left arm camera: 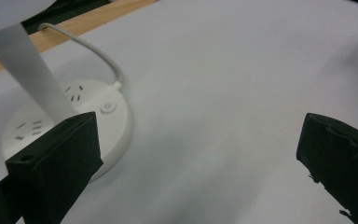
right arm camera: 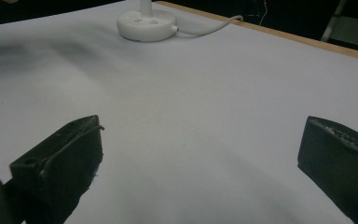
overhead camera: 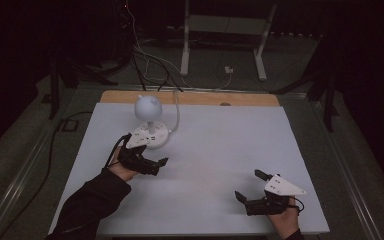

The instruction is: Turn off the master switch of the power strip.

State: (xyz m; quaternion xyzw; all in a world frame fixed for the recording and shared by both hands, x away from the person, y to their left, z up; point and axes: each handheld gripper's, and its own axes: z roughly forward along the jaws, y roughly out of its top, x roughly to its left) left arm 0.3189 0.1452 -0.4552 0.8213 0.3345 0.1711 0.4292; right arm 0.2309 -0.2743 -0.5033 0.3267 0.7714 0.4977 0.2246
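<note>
Lamp (overhead camera: 149, 120) stood at the table's far left, on a round white base (left arm camera: 93, 116) with socket slots and a button, its cord (left arm camera: 95, 53) curving back toward the wooden edge (overhead camera: 190, 97). Nearest, the right gripper (overhead camera: 250, 186) rested low on the white table (overhead camera: 220, 150), jaws wide apart, nothing between them. Farther off, the left gripper (overhead camera: 147, 160) hung just beside the base, jaws spread and empty.

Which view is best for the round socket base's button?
Left gripper view: the socket base sits close, its button and slots sharp. High view shows it small beside the left gripper; right gripper view shows it far off.
</note>
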